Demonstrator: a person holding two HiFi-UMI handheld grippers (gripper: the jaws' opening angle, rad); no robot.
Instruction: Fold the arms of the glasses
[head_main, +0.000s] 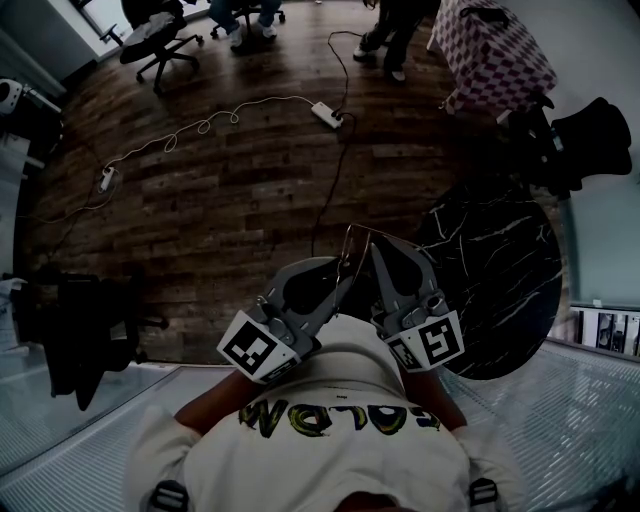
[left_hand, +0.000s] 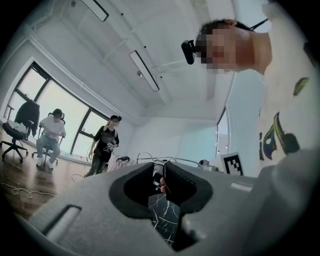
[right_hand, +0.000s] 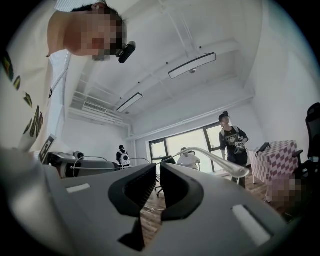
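Glasses (right_hand: 235, 168): 1 pr, thin wire frame, held up in the air btwn the two gripper tips, close in front of the person's chest. Right gripper (right_hand: 157, 166) has its jaws drawn nearly together, pinched on the frame. One arm of the glasses runs out from btwn the tips, up and to the right in the right gripper view, w/ the wire rims off to the left. Left gripper (left_hand: 159, 167) has its jaws just as close, clamped on the wire frame. A small reddish bit shows in the gap, can't tell what it is. In the head view the 2 grippers angle in toward each other, tips almost meeting, one marker cube on each.

Below the glasses is wood floor. A round black marble table (head_main: 500, 290) sits just to the right in the head view, 1 only. Farther out on the floor lies a white power strip (head_main: 327, 113) w/ a long cable. A pink checkered cloth (head_main: 495, 50) shows at top right. In the bkgd the right gripper view shows 3 ppl by the windows, 1 standing near, 1 seated, 1 far off.
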